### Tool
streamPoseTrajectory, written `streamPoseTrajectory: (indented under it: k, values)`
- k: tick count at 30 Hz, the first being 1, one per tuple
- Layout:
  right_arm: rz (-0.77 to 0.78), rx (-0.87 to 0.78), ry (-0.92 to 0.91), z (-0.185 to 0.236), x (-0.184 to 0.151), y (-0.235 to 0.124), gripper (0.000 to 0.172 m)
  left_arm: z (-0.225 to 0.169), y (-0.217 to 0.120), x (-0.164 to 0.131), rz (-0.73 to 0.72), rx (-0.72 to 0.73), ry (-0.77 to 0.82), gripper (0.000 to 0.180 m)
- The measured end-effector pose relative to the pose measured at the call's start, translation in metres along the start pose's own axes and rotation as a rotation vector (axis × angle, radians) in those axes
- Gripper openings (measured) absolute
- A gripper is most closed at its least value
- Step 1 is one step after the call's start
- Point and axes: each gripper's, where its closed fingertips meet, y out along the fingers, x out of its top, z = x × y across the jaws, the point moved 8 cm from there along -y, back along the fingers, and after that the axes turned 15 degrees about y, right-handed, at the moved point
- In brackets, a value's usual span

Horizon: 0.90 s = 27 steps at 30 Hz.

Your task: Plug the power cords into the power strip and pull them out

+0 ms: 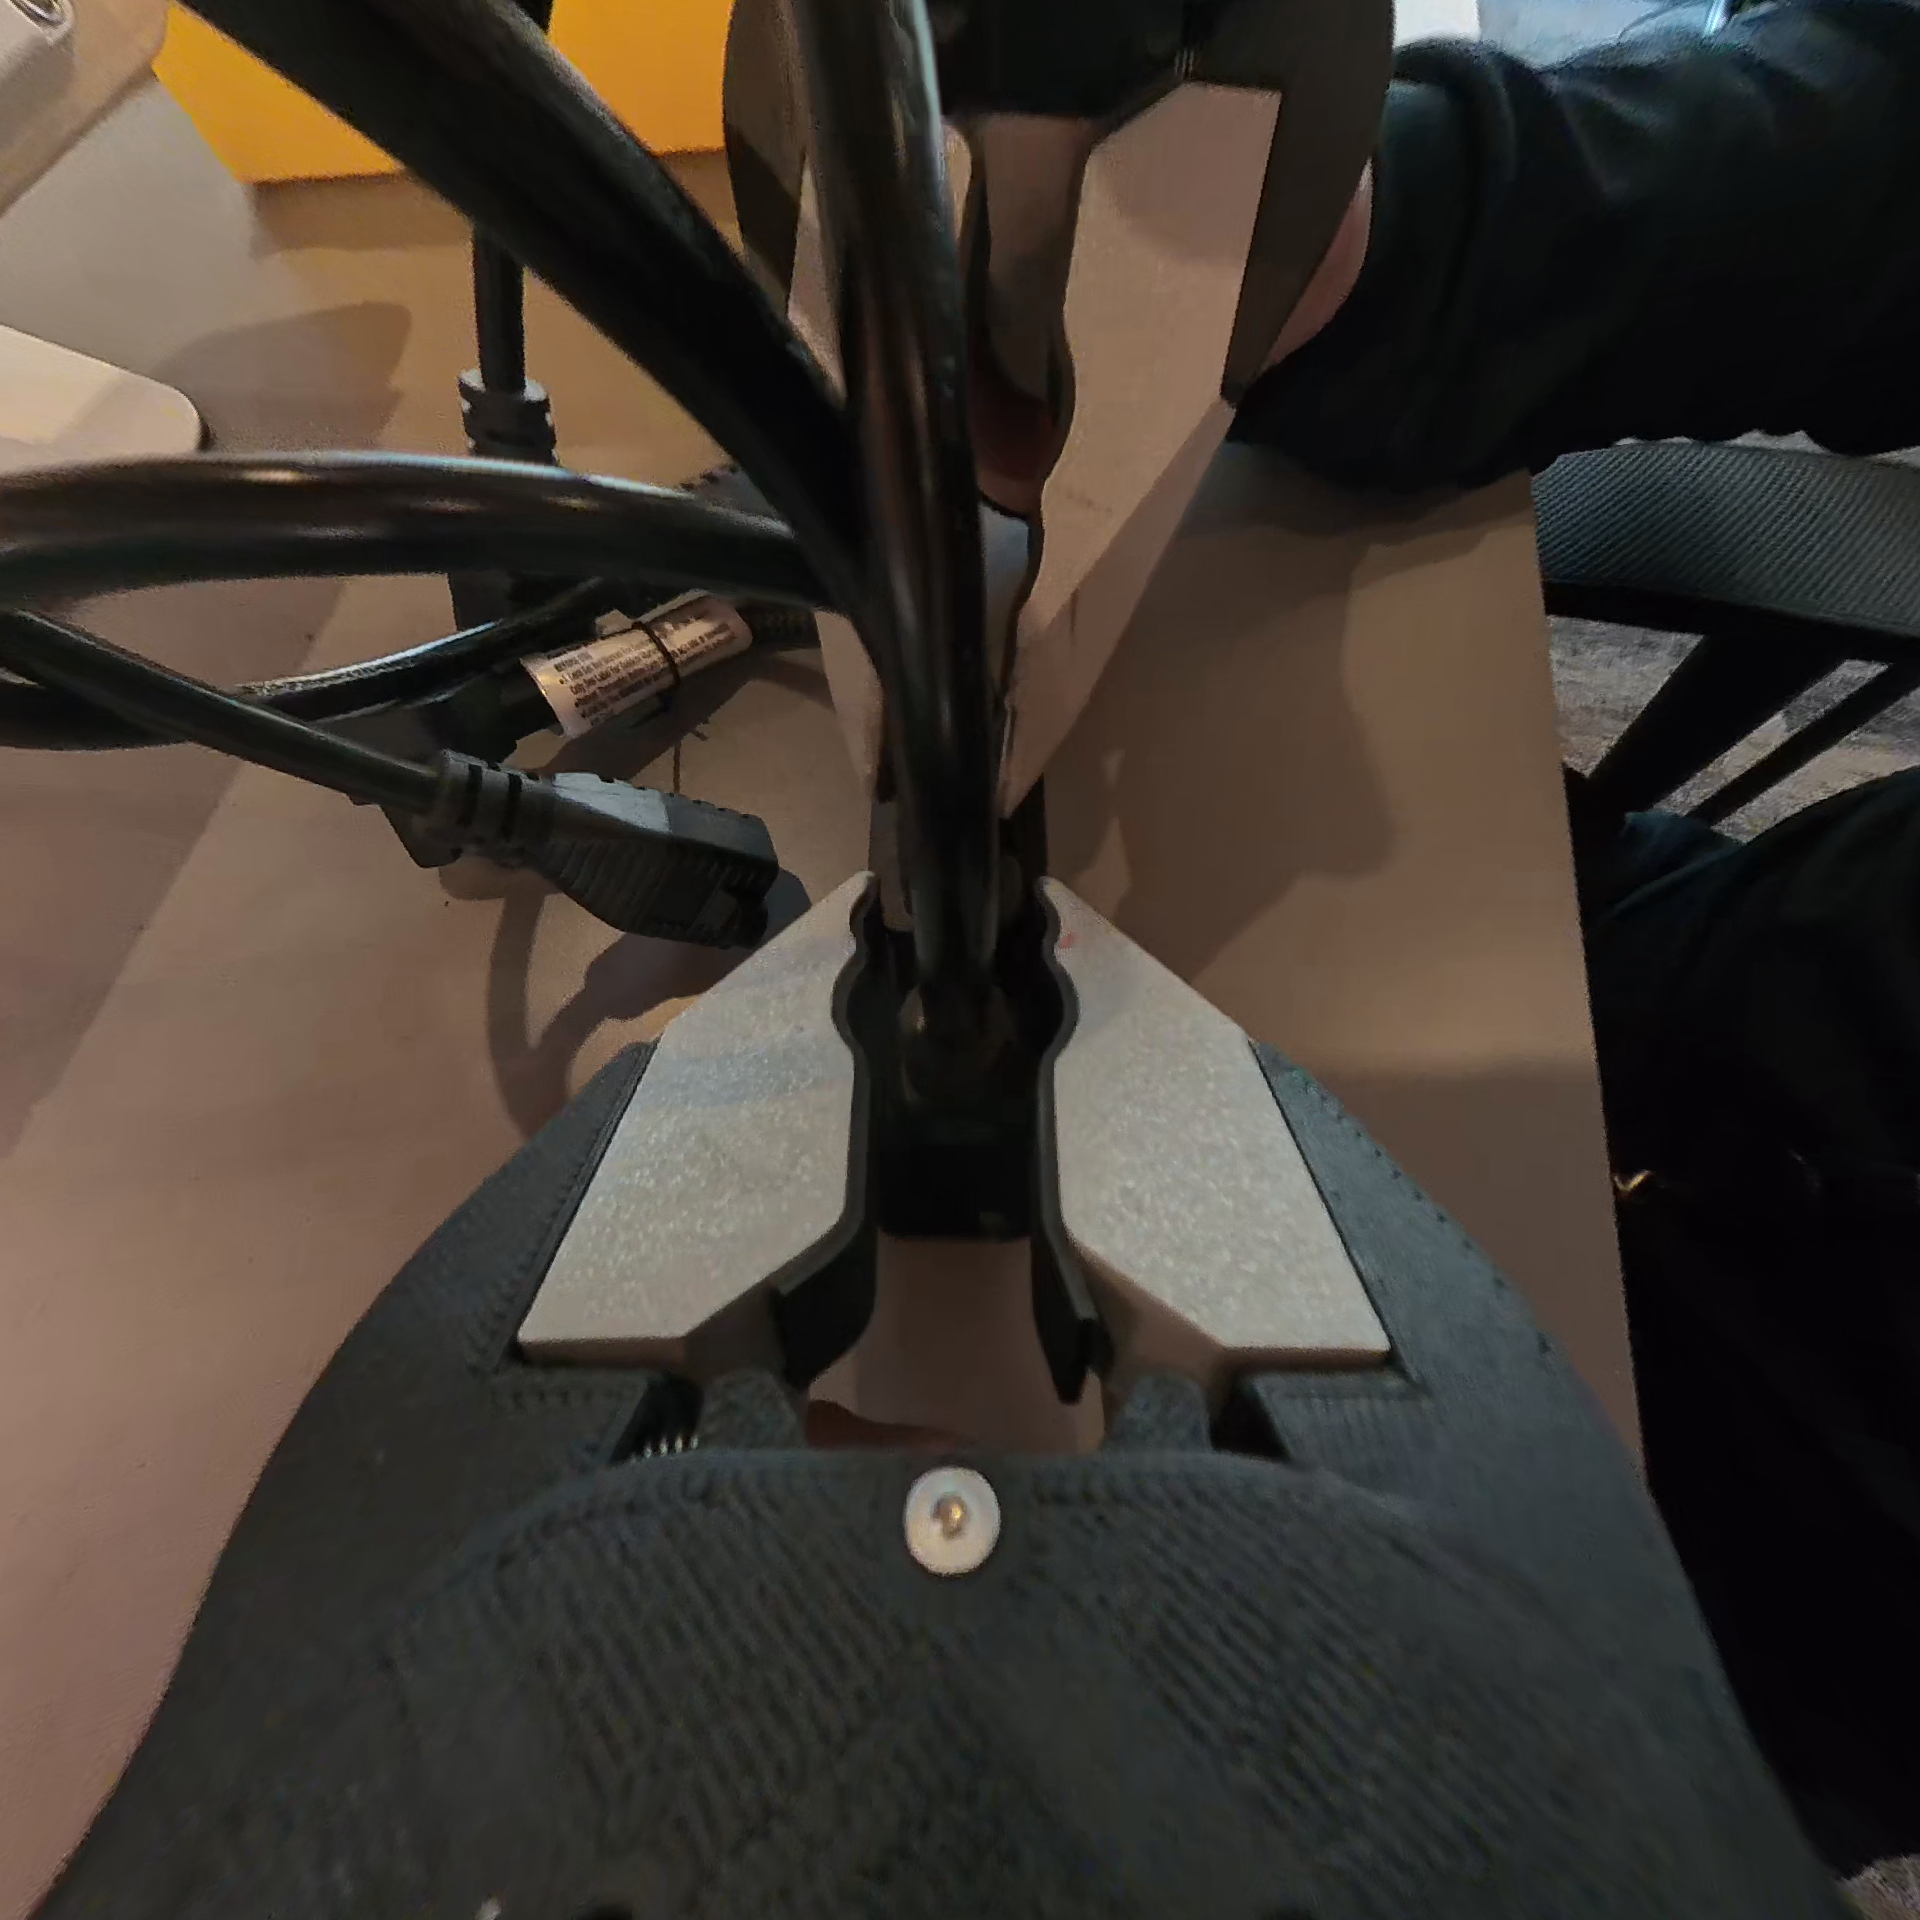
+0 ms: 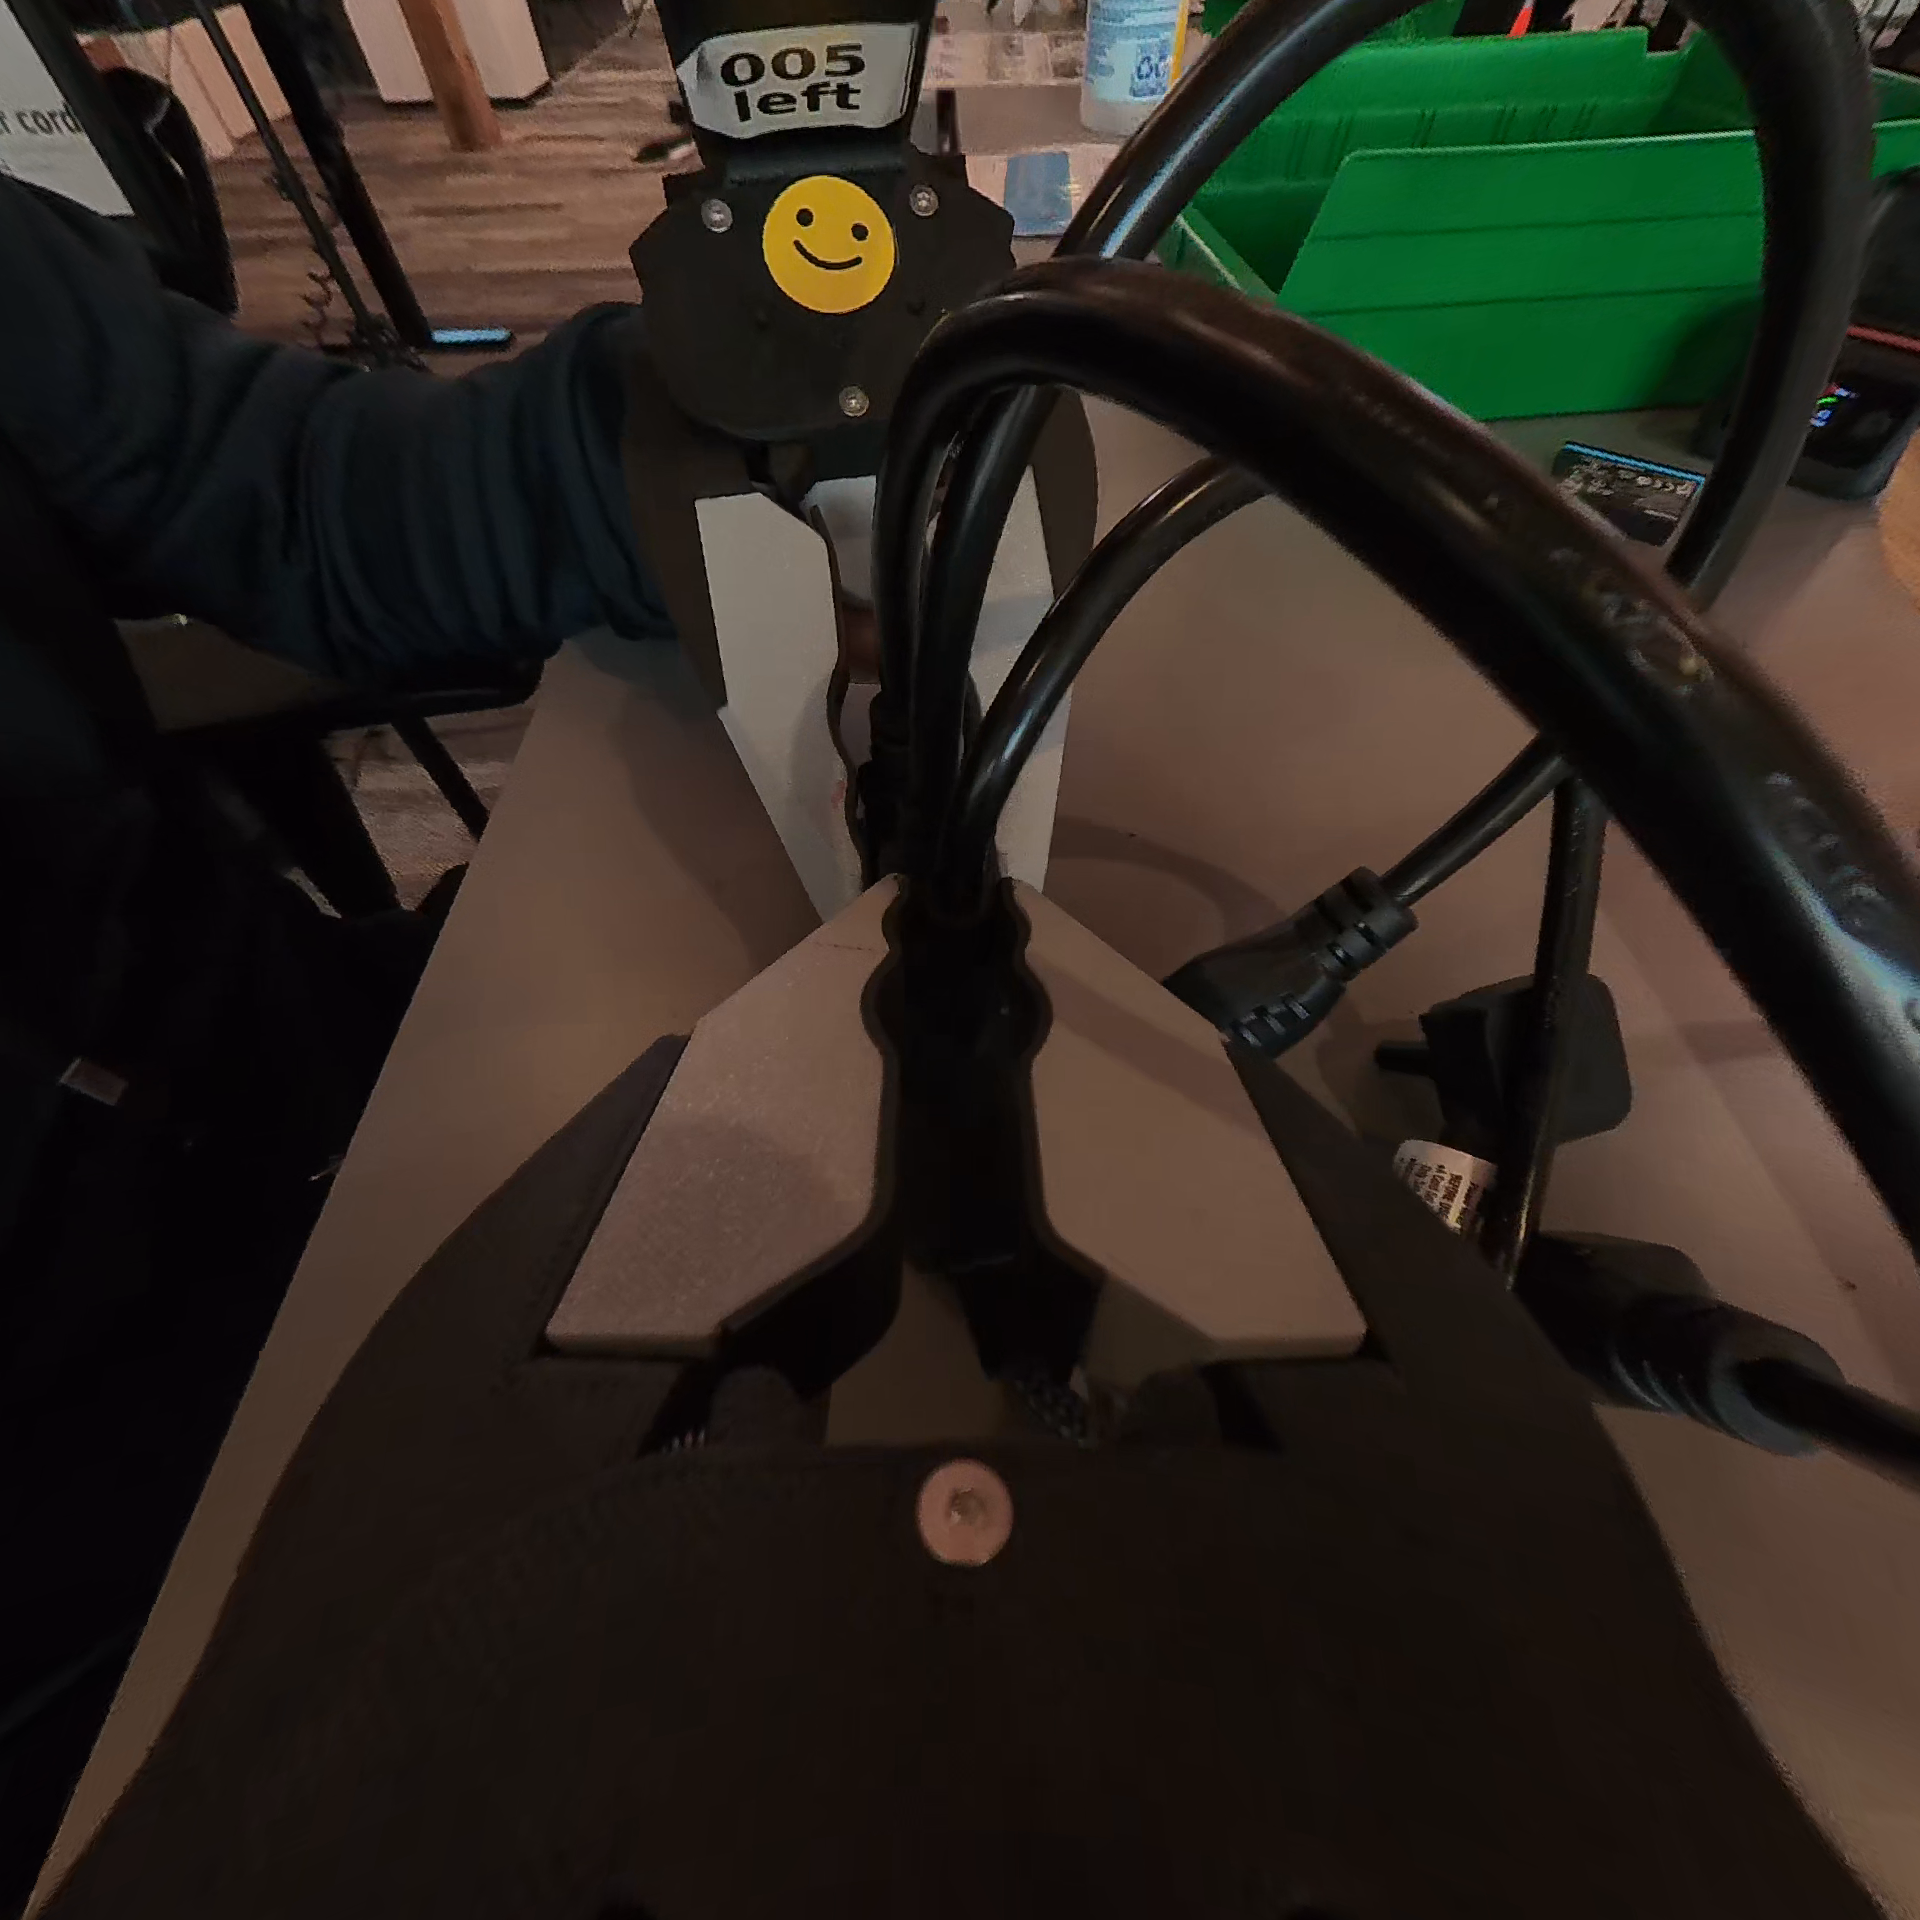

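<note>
Both grippers face each other over the table (image 1: 1299, 935), closed on the same bundle of black power cords. The left gripper (image 1: 956, 914) has its jaws narrowed round a black plug body with its cord (image 1: 914, 520) rising toward 12 o'clock; the pads look pressed to its sides. The right gripper (image 2: 951, 904) has its jaws nearly together on a dark plug or cord end (image 2: 956, 1091), cords arching up and over to 2 o'clock. No power strip can be made out.

A loose connector (image 1: 644, 842) lies at 9 o'clock of the left jaws, long axis level, nose toward 3 o'clock.

The cords look thick, springy and fairly stiff, likely to tug sideways; the moulded plug bodies are the rigid, ribbed places to take hold, not the smooth cable.
</note>
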Motion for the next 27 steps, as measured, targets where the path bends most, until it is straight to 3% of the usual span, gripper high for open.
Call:
streamPoseTrajectory:
  k: [27]
  values:
    - [0.012, -0.017, -0.001, 0.0008, 0.0009, 0.0087, 0.013, 0.0025, -0.0036, -0.0001, -0.025, 0.007, -0.003, 0.024]
